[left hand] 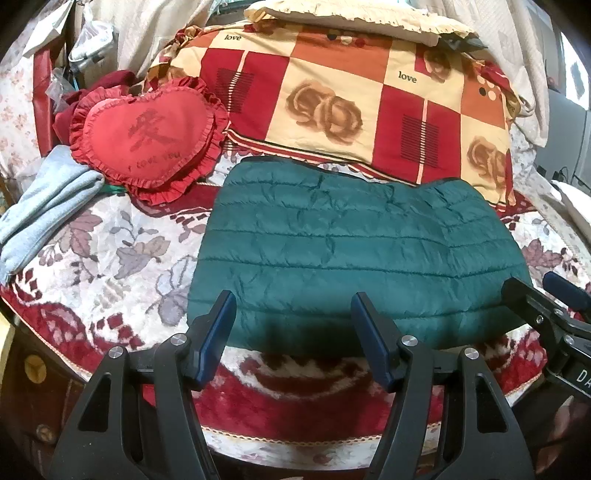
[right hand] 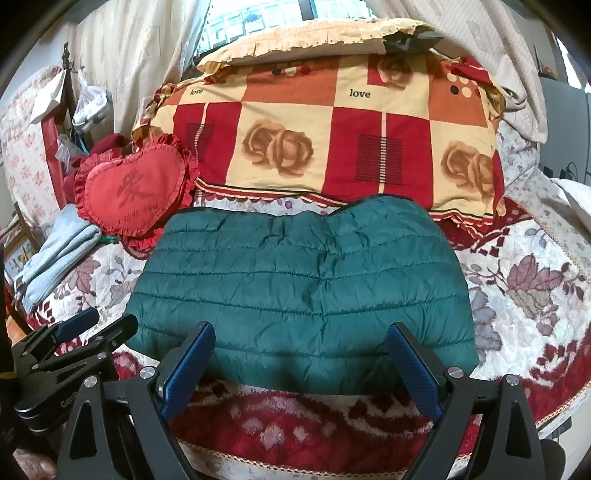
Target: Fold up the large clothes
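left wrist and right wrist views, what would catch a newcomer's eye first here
The folded green quilted jacket lies in the middle of the floral bedspread, just beyond both open hand-held grippers, left and right. Behind it sits a big red and cream checked quilt printed with roses and "love". A red frilled heart cushion rests to the left.

We see both views in soft, even daylight, which seems to come from the window [right hand: 258,18] behind the curtains at the top, blown out to near white there. The grippers cast a dim shadow on the jacket's [right hand: 303,280] near edge and the blanket [right hand: 535,295]. Fisheye bends the edges hard, corners go black, and the rim looks slightly blurred.
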